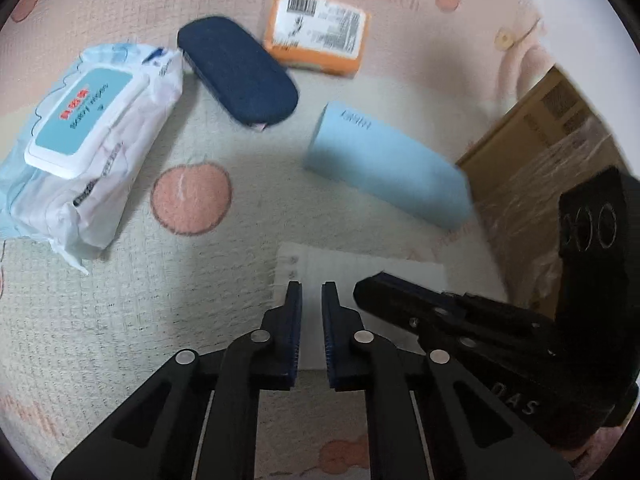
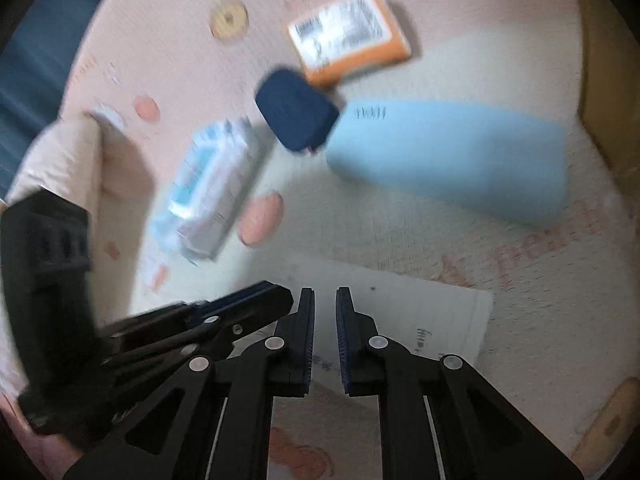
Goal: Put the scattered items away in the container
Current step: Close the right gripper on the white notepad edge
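Left hand-held gripper (image 1: 311, 292) hovers over paper (image 1: 360, 276), slightly parted.

A quilted bedspread (image 1: 120, 320) covers the surface, pale pink and cream, printed with peach motifs and faded lettering. One peach motif (image 1: 191, 199) lies mid-surface. Dark blue fabric (image 2: 36, 60) borders the bedspread's far-left edge.

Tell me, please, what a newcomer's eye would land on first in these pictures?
Probably the light blue box lying at mid-scene on the peach-print blanket, beside the dark navy case. Next, the wet wipes pack at the left and the orange box at the back. Both grippers, left and right, hover open above a sheet of paper.
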Available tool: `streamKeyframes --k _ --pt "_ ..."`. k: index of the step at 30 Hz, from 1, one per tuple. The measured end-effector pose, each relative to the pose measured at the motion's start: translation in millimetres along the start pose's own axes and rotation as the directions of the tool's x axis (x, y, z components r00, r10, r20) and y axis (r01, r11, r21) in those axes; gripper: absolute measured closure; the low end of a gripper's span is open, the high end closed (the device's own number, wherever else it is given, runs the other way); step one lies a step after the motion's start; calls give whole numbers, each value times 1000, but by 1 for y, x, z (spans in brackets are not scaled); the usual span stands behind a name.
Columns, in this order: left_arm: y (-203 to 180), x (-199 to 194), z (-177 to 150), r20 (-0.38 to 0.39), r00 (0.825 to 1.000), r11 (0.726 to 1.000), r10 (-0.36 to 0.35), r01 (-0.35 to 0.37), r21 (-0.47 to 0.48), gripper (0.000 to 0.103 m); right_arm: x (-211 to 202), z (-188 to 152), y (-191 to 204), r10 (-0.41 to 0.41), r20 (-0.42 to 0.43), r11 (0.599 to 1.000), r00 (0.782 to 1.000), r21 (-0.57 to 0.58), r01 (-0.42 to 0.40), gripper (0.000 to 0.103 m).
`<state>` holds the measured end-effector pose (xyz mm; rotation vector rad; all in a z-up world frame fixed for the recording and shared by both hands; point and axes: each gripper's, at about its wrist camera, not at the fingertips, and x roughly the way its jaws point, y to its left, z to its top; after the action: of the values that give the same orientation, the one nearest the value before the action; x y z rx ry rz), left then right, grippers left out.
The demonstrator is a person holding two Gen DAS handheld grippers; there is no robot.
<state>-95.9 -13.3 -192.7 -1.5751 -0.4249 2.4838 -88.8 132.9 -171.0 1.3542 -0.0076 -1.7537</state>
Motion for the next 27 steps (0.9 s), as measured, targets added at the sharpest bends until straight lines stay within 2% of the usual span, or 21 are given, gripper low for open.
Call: streamKeyframes --k 2,4,5,6,7,8,9,10,12,13,16,18,21,23,25,26,27 --pt "-1 -1 -2 5 1000 1000 -4 4 3 93 -4 -1 -7 -18 22 1000 1000 25 17 94" --pt "0 -1 -3 4 1000 1000 -4 4 5 93 -14 -2 -13 -133 69 991 989 22 132 94" --pt "0 -1 -4 5 1000 1000 -6 6 5 93 -19 -1 -14 -217 87 976 972 7 217 94" --pt "1 -1 -4 5 1000 1000 -10 10 -1 93 -25 0 -13 -336 114 940 935 -19 340 94" --pt "2 -1 -4 5 1000 1000 -12 12 -6 93 -29 1 -14 -387 131 919 913 -29 394 94" --pt "2 -2 -4 5 1000 1000 -12 12 -10 93 -33 1 -14 -409 134 908 903 -38 417 94" --pt "3 -3 -4 7 1000 1000 -7 7 -21 93 -37 2 -16 -408 117 909 906 -41 415 94" --pt "1 -1 -4 4 1000 1000 -1 2 -26 93 -43 2 -17 -381 112 922 918 -32 387 94" --pt "0 -1 -1 7 1000 999 -3 3 -40 93 -50 0 -17 -226 123 974 966 0 227 94" --pt "-2 -3 -1 18 1000 999 -4 5 -41 93 -49 -2 -15 -153 122 988 981 16 153 94" --pt "0 -6 4 29 999 999 24 -23 -46 93 -20 -1 -5 -58 44 998 997 -7 58 94" --pt "6 -5 4 11 1000 997 27 -26 -69 93 1 -1 3 -5 -15 1000 1000 -20 4 94" --pt "17 -1 4 -16 999 995 31 -33 -96 93 8 -2 5 6 10 1000 1000 -24 -6 94" --pt "24 -1 4 -20 1000 993 -13 11 -115 92 3 1 2 -73 53 997 996 -28 74 94" --pt "28 1 1 -46 997 989 -57 50 -141 91 -5 5 -5 -254 109 965 961 -38 259 94" --pt "28 1 0 -53 997 988 -59 50 -145 91 -7 7 -8 -339 114 938 934 -38 346 94" --pt "26 0 -1 -54 997 989 -59 50 -142 91 -10 9 -12 -389 113 918 914 -39 395 94"
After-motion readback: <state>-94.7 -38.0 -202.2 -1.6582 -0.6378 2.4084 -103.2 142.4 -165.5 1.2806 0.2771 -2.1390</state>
